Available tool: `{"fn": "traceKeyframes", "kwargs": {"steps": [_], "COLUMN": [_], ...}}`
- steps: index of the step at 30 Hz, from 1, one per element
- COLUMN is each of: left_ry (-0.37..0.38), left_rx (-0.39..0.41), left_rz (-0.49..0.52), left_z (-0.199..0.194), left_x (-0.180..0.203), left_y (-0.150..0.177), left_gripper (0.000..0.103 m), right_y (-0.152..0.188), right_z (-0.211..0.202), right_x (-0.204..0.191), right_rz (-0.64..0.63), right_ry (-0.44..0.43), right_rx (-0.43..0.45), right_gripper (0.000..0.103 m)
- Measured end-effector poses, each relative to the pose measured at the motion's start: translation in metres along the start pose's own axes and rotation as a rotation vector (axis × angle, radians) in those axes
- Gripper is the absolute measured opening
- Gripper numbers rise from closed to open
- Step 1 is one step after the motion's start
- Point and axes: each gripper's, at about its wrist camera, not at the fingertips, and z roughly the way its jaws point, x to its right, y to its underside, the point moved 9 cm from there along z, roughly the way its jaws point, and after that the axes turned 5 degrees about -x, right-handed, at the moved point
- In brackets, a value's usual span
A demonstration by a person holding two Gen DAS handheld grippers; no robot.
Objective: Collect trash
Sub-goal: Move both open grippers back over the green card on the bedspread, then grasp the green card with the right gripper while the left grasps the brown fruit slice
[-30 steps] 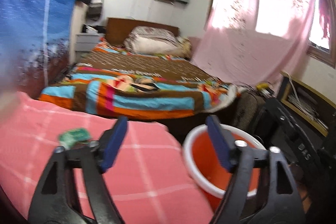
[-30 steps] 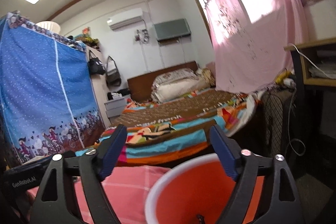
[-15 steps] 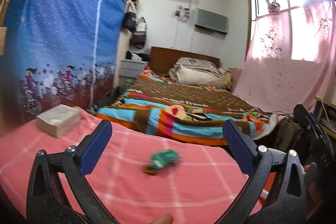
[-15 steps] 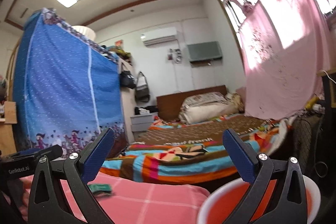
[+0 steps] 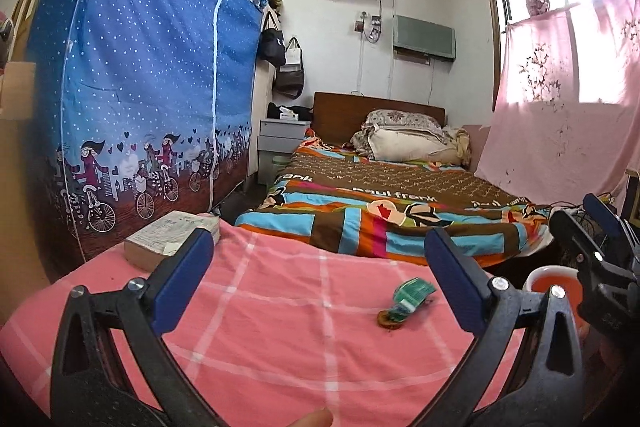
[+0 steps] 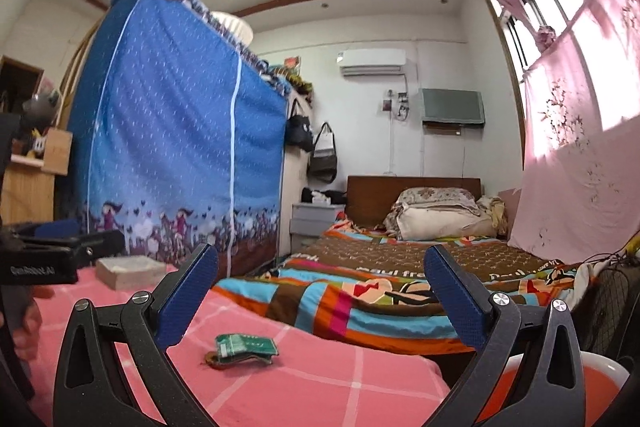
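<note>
A crumpled green wrapper (image 5: 412, 294) lies on the pink checked cloth (image 5: 280, 327), with a small brown scrap (image 5: 389, 319) touching its near end. My left gripper (image 5: 318, 279) stands open above the cloth, the wrapper lying ahead near its right finger, nothing between the pads. In the right wrist view the same wrapper (image 6: 245, 343) lies ahead, nearer the left finger of my open right gripper (image 6: 320, 293). An orange bucket with a white rim (image 5: 550, 281) stands off the cloth's right end; its rim (image 6: 608, 363) shows low behind my right finger.
A thick book (image 5: 172, 237) lies at the cloth's far left corner. A blue fabric wardrobe (image 5: 148, 87) stands on the left. A bed with a striped quilt (image 5: 392, 215) lies beyond the cloth. The other gripper (image 5: 600, 259) shows at the right edge. A fingertip (image 5: 312, 421) shows at the bottom.
Both views have swung left, away from the bucket and onto the cloth. Both grippers' jaws have spread wider. The wrapper now lies ahead of both grippers, and the book has come into view.
</note>
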Motion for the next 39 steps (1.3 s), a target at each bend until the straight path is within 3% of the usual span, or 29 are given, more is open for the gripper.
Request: {"fn": "traceKeyframes", "kwargs": {"steps": [9,15,22,27,29,39], "left_ry": [0.039,0.024,0.016,0.043,0.053,0.165], "left_rx": [-0.129,-0.252,-0.405,-0.464,-0.492,-0.605], "left_rz": [0.028,-0.009,-0.051,-0.074,-0.070,-0.008], "left_z": [0.029,0.051,0.073,0.082,0.086,0.098], "left_x": [0.006,-0.003,-0.012,-0.013,-0.010,0.021], "left_y": [0.020,0.032,0.055,0.064,0.068,0.084], "left_gripper": [0.098,0.081,0.076,0.075,0.075,0.074], "right_y": [0.025,0.064,0.106,0.121,0.122,0.111], "right_z": [0.039,0.088,0.120,0.124,0.126,0.123], "right_x": [0.006,-0.014,-0.052,-0.061,-0.060,-0.034], "right_rz": [0.054,0.059,0.026,-0.007,-0.002,0.082], "right_ry": [-0.043,-0.178,-0.328,-0.342,-0.345,-0.314], "right_rx": [-0.169,-0.443,-0.691,-0.766,-0.774,-0.743], "right_gripper": [0.103,0.103,0.096,0.080,0.066,0.065]}}
